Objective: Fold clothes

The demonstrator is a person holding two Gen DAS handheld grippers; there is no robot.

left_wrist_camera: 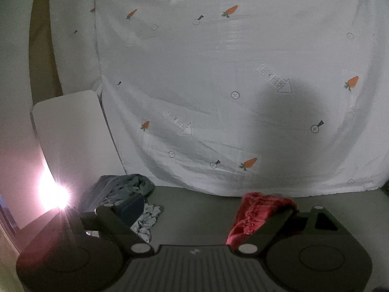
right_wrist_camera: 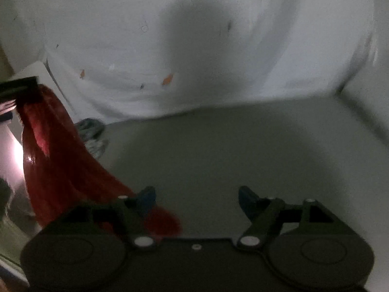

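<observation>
A fuzzy red garment [left_wrist_camera: 252,216] is draped over the right finger of my left gripper [left_wrist_camera: 198,206], whose fingers stand wide apart; the left finger's blue pad [left_wrist_camera: 131,209] is bare. In the right wrist view the same red garment [right_wrist_camera: 56,160] hangs in a long fold from the left gripper [right_wrist_camera: 19,90] down to the grey-green table [right_wrist_camera: 218,150]. Its lower end lies under the left finger of my right gripper [right_wrist_camera: 195,194]. That gripper is open just above the table, with nothing between its blue pads.
A heap of grey-blue and pale patterned clothes [left_wrist_camera: 126,192] lies at the table's back left, also visible as the clothes heap [right_wrist_camera: 91,126]. A white sheet with carrot prints [left_wrist_camera: 218,73] hangs behind the table. A white panel [left_wrist_camera: 73,133] and a glaring lamp [left_wrist_camera: 53,194] are on the left.
</observation>
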